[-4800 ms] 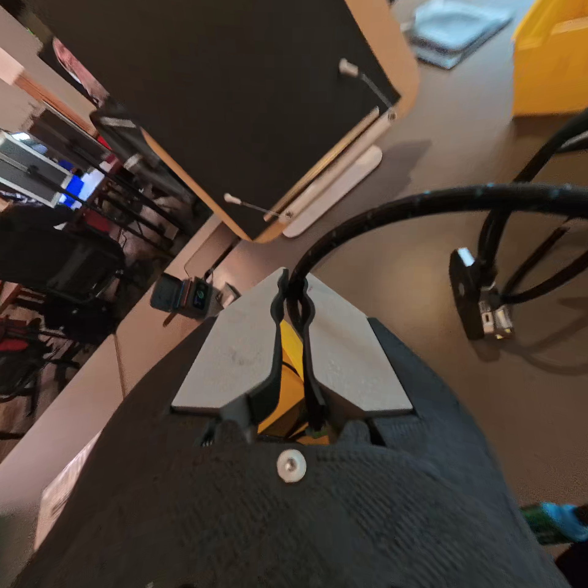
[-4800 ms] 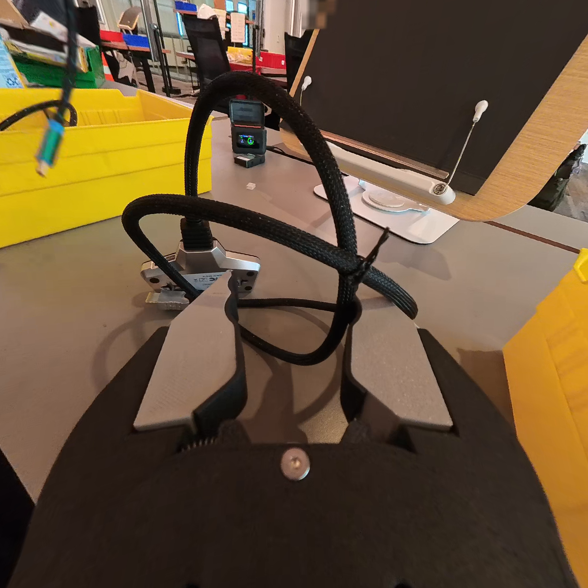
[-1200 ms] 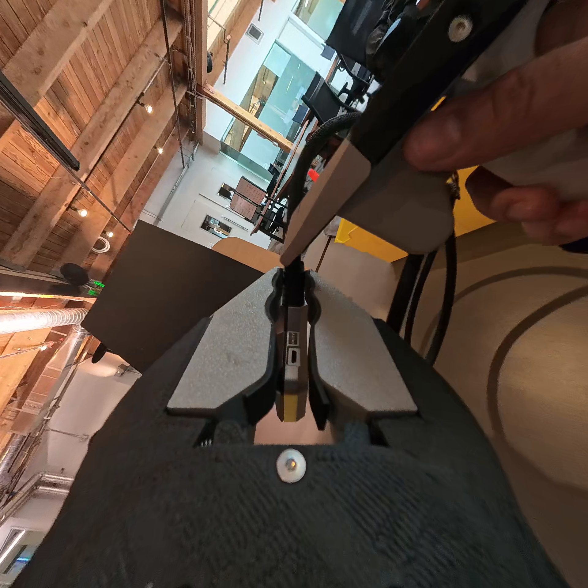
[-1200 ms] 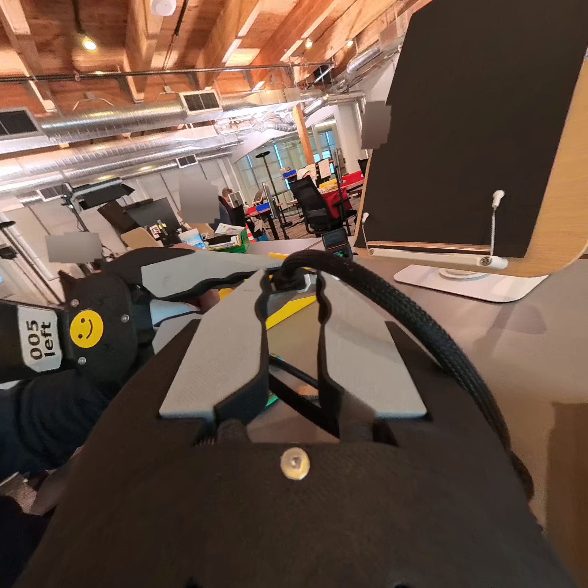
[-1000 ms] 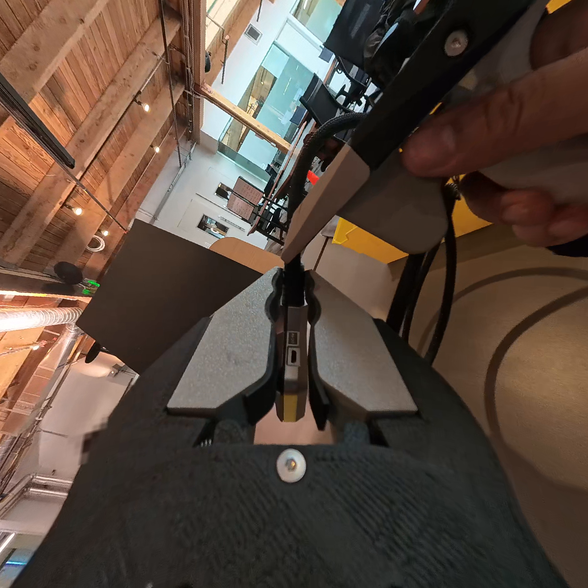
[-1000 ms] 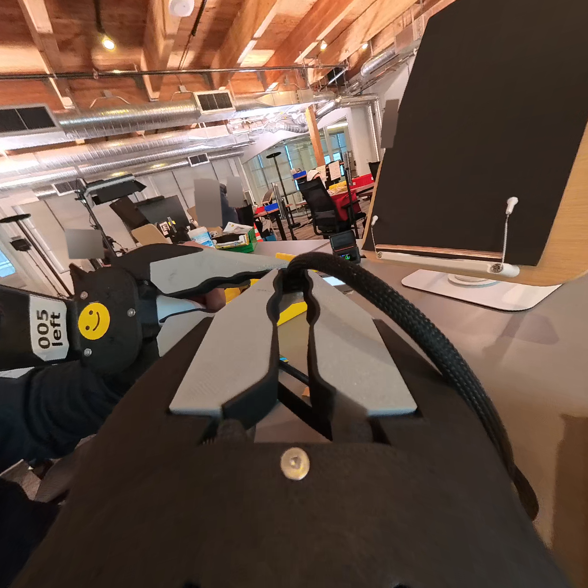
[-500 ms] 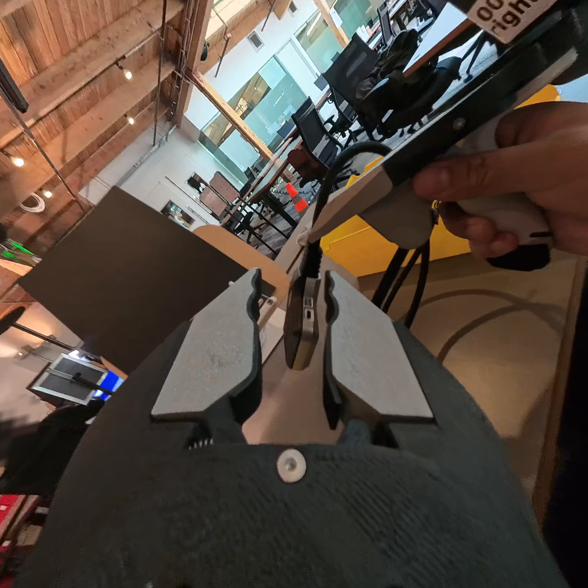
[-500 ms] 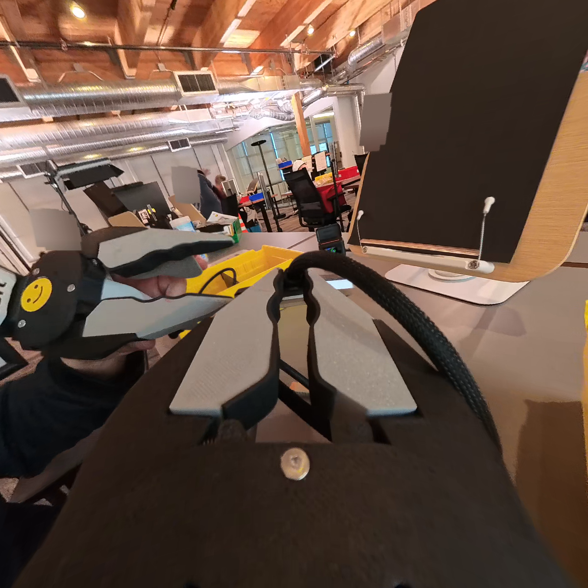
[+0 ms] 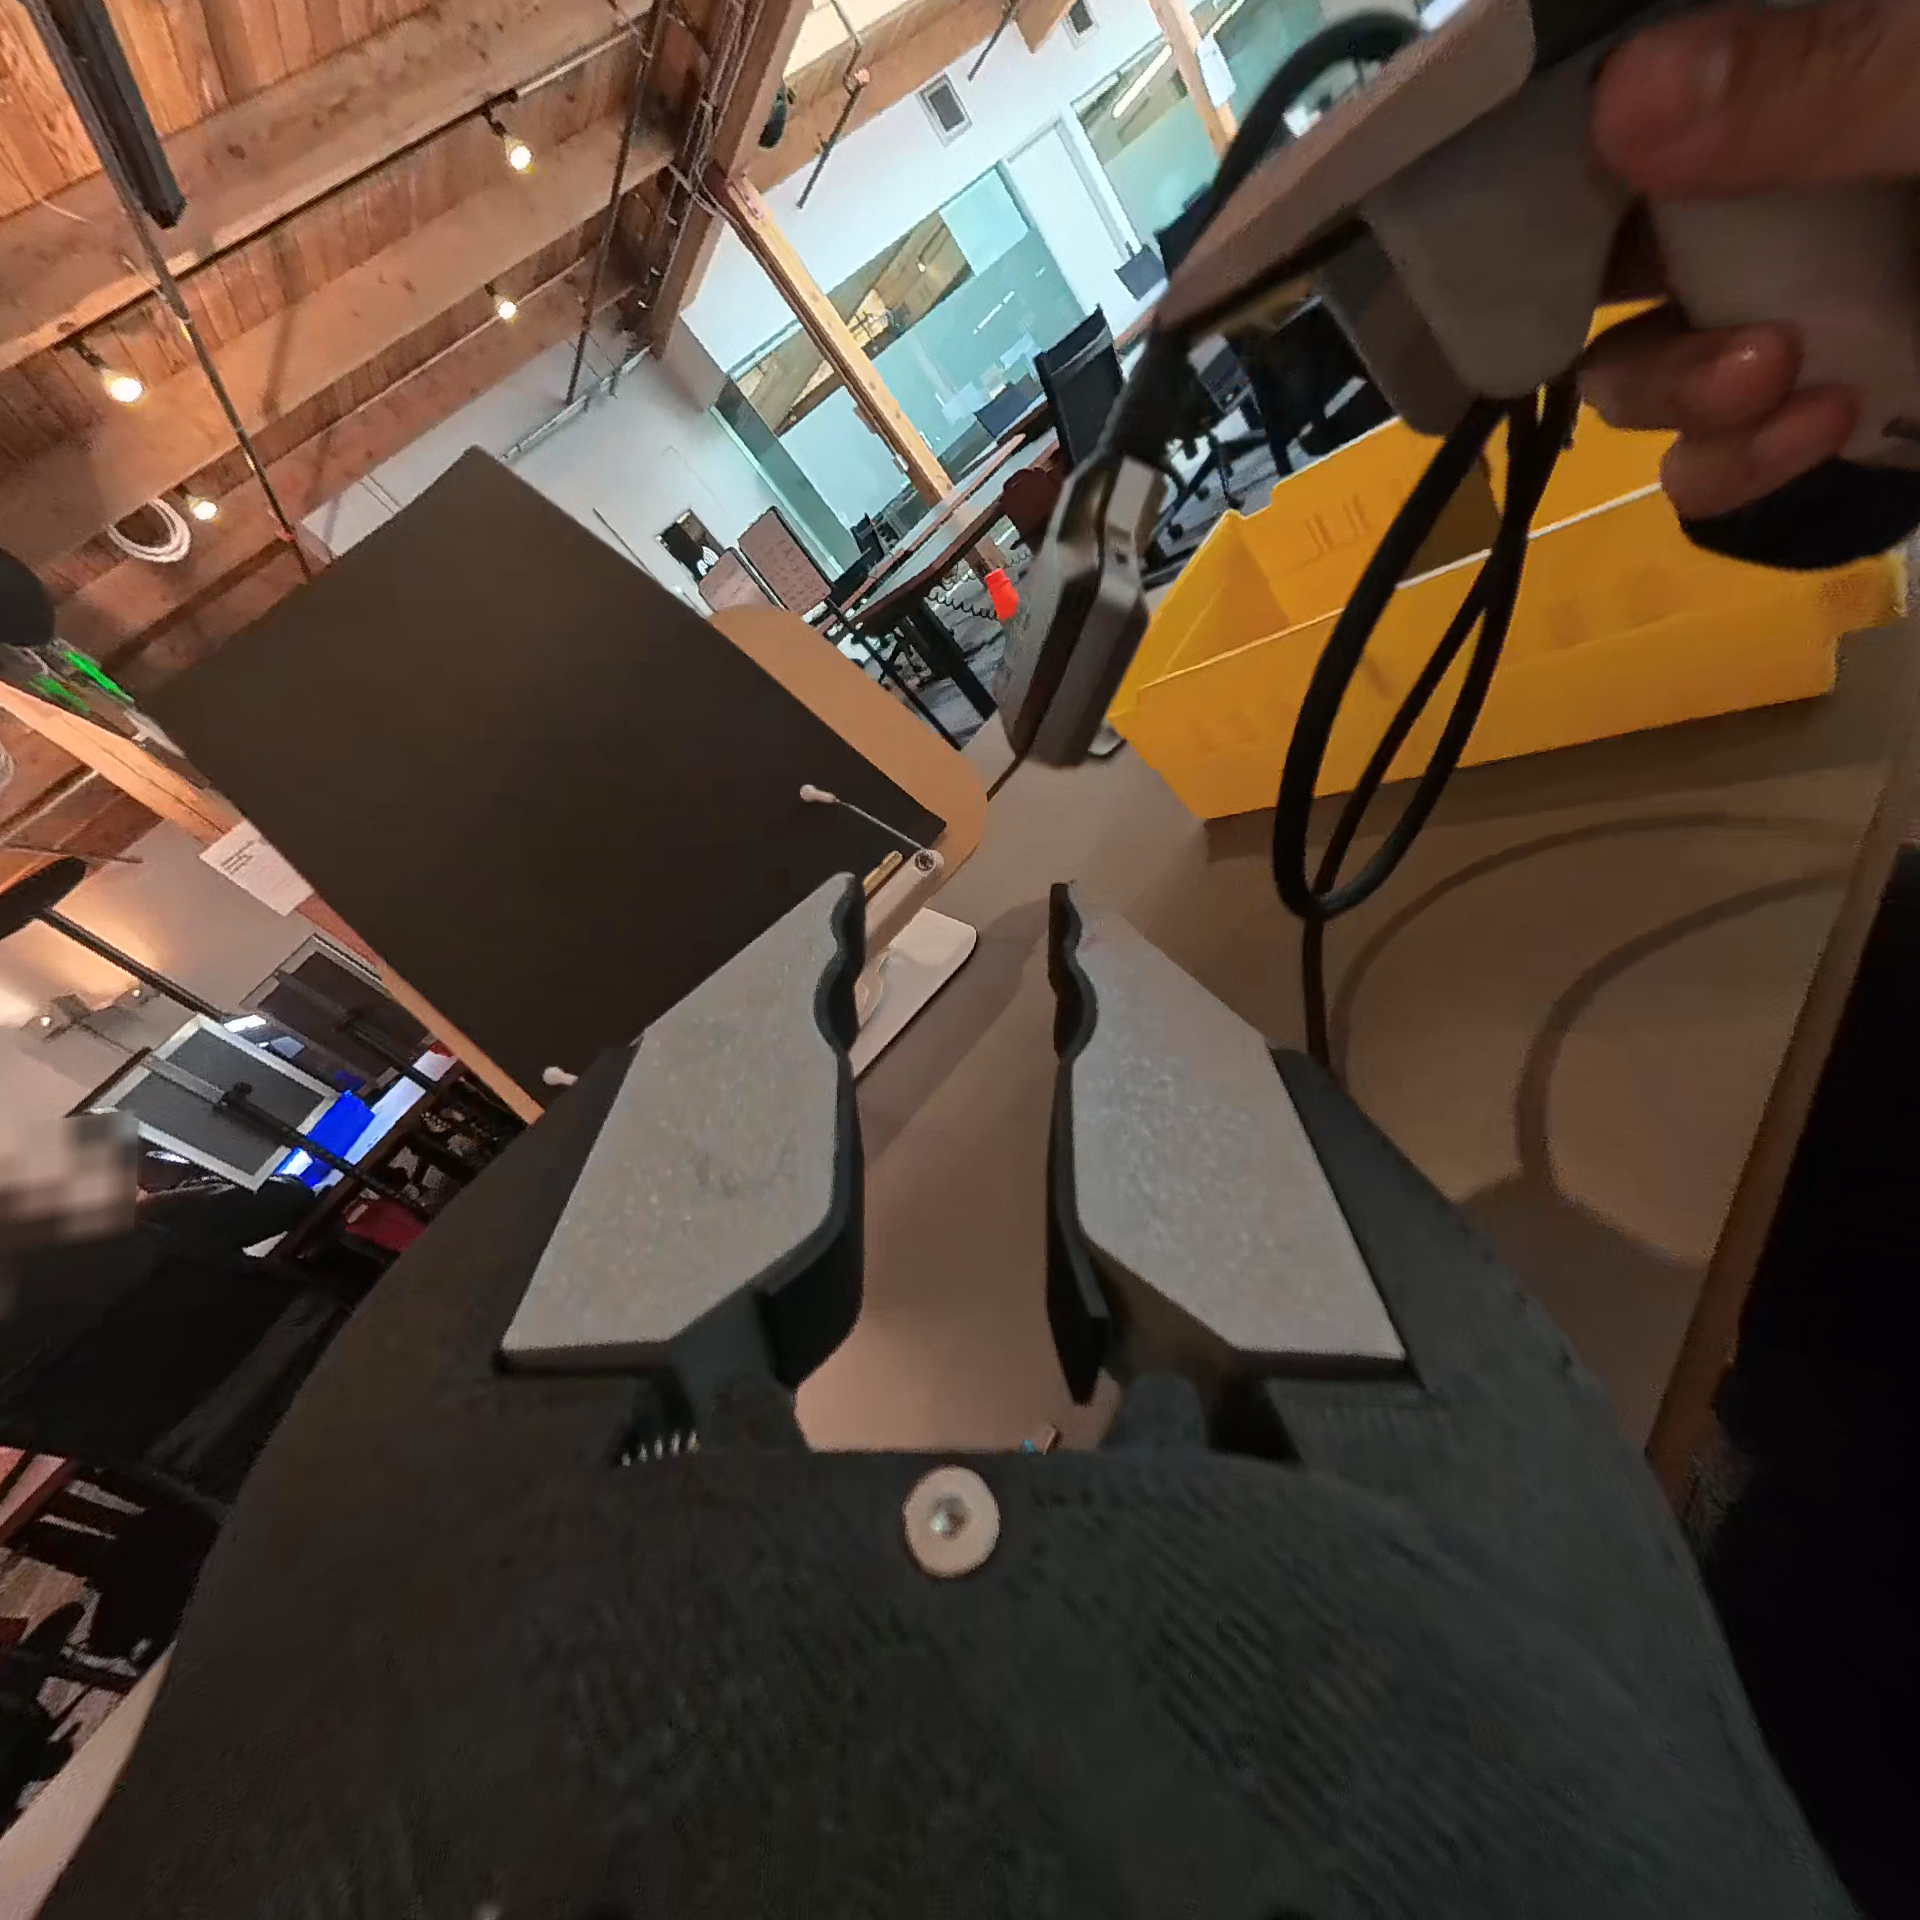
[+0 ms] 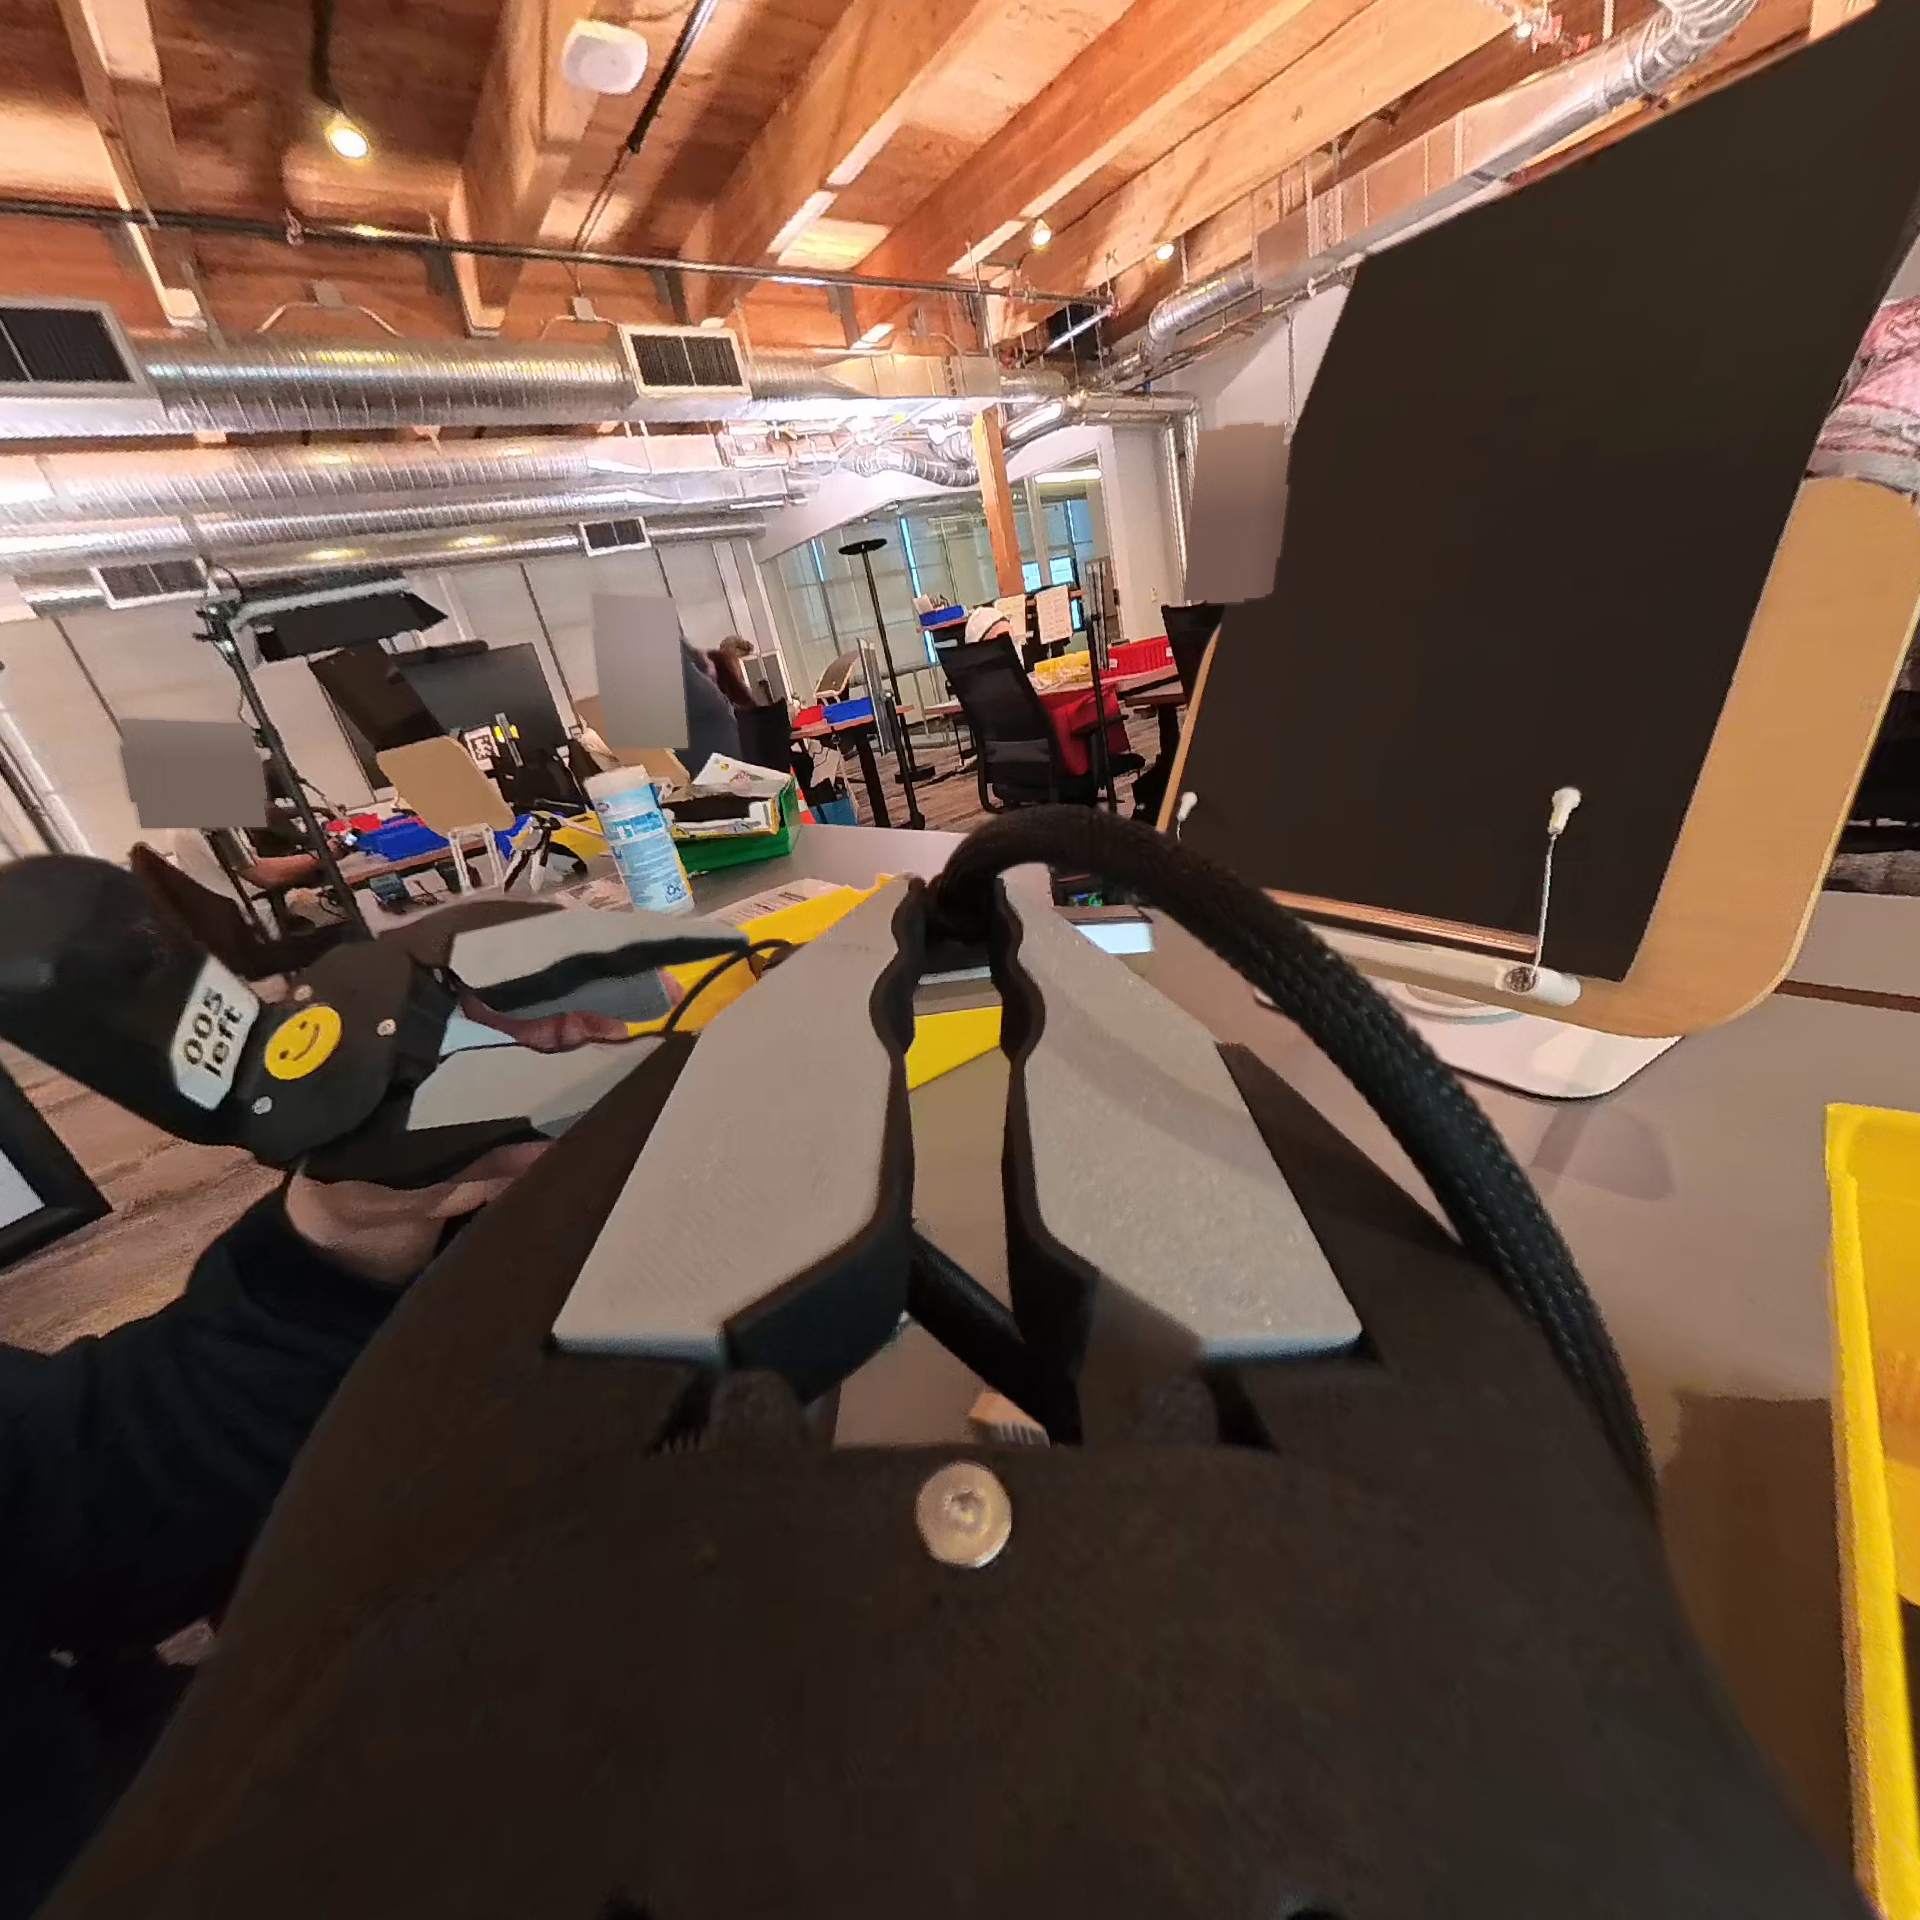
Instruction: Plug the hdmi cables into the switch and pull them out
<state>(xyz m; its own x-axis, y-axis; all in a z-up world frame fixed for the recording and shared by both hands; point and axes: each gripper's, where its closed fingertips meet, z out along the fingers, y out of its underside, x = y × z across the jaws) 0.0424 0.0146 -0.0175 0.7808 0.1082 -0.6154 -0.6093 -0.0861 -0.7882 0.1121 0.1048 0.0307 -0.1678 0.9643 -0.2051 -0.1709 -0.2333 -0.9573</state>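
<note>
Left tool: my jaws stand wide apart with nothing between them, tilted above the grey surface.
Right tool: my jaws are closed narrow on the thick braided cable, gripped at the tips just where it meets the switch; the cable arcs away to the right of the fingers and back past the tool's body.
Switch: hangs from the right tool's tips, ahead of and above my left tool and clear of the surface; from the right wrist view only a sliver of it shows beyond the fingertips, so I cannot tell which ports are filled.
Thin cables: black loops hanging below the right tool, probably from the switch.
Yellow bin: on the surface beyond the hanging switch.
Black board on stand: ahead and right of my right tool.
</note>
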